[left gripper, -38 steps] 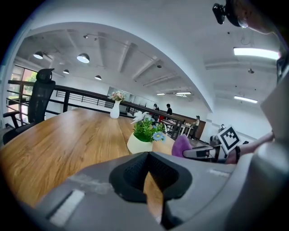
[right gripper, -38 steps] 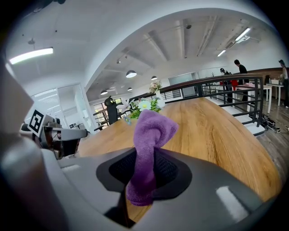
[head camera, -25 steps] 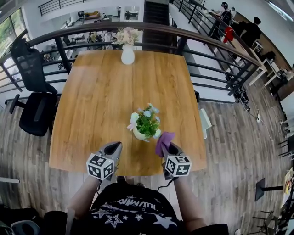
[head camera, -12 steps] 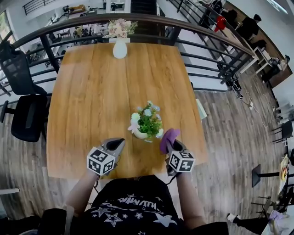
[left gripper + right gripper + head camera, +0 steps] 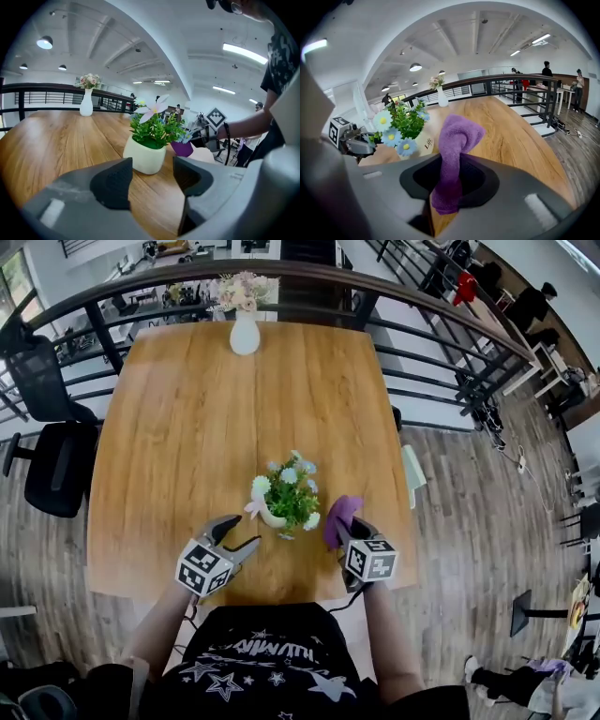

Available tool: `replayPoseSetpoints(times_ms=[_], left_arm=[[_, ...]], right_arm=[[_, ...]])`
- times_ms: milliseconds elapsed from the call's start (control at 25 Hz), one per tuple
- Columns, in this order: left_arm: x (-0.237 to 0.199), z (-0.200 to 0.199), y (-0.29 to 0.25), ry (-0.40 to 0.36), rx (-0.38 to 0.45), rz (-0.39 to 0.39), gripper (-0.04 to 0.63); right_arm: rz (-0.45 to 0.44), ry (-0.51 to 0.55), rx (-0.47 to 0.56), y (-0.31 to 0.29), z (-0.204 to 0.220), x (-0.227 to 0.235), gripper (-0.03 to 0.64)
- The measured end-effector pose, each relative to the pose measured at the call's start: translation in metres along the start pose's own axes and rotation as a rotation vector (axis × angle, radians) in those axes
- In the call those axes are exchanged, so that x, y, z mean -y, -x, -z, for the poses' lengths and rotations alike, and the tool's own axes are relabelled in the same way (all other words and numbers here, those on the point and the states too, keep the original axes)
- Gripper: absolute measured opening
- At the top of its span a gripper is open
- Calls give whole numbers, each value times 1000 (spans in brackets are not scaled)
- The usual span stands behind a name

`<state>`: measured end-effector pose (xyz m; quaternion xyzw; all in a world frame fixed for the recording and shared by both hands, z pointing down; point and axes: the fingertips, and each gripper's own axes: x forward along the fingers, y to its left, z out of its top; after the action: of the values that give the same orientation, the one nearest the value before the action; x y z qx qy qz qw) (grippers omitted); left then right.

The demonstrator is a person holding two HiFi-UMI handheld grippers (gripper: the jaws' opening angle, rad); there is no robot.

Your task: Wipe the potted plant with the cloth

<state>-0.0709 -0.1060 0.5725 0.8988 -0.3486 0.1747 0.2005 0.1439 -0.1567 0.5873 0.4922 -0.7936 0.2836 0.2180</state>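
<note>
Purple cloth (image 5: 457, 136) clamped in right tongs (image 5: 449, 180), beside potted plant (image 5: 284, 498).

The counter (image 5: 187, 427) is honey-toned wood with clear grain and a smooth, softly sheened finish, the floor (image 5: 469, 512) beside it is duller grey-brown plank, and the railing (image 5: 412, 298) looks like dark painted metal. The cloth (image 5: 457, 138) is purple terry with a fluffy, matt nap, pinched in the right tongs (image 5: 449, 180), whose shell is smooth matt grey plastic with darker, finely textured pads (image 5: 421, 176). The pot (image 5: 143, 157) is cream, smooth and nearly matt, its leaves (image 5: 154, 129) look plastic, and the far vase (image 5: 245, 334) is glossy white
</note>
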Motion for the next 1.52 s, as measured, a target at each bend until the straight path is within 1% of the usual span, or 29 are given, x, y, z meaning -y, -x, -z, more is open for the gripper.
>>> replayPoseSetpoints(times_ms=[40, 200, 280, 360, 480, 560, 680, 800, 880, 1040, 1120, 1280, 1400, 1520], left_arm=[[2, 1, -3, -8, -6, 2, 280], [10, 6, -16, -27, -48, 16, 337], [13, 11, -22, -64, -81, 8, 369], [13, 15, -28, -101, -116, -1, 385], [11, 18, -39, -129, -147, -8, 388], [6, 18, -44, -155, -154, -32, 388], [-4, 15, -49, -211, -144, -82, 402], [-10, 12, -55, -257, -137, -106, 410], [-12, 14, -60, -271, -135, -114, 411], [-17, 18, -66, -276, -130, -134, 426], [-18, 16, -68, -273, -126, -132, 427], [-16, 12, -72, -277, -121, -101, 427], [-15, 12, -75, -308, -135, -72, 426], [-17, 12, -78, -357, -151, -85, 413]], right_arm=[[-25, 21, -15, -4, -2, 1, 103], [-148, 137, -80, -20, -7, -2, 103], [-210, 184, -108, -29, -10, -5, 103], [-266, 220, -129, -38, -13, -8, 103], [-340, 275, -153, -51, -19, -13, 103], [-391, 319, -170, -59, -21, -17, 103], [-459, 374, -191, -72, -24, -22, 103], [-514, 412, -208, -84, -28, -24, 102], [-545, 437, -221, -91, -31, -25, 101], [-596, 487, -233, -103, -36, -31, 101], [-618, 517, -235, -109, -38, -35, 101], [-679, 603, -233, -116, -36, -48, 101], [-733, 675, -235, -116, -31, -59, 101], [-756, 750, -246, -115, -26, -66, 100]])
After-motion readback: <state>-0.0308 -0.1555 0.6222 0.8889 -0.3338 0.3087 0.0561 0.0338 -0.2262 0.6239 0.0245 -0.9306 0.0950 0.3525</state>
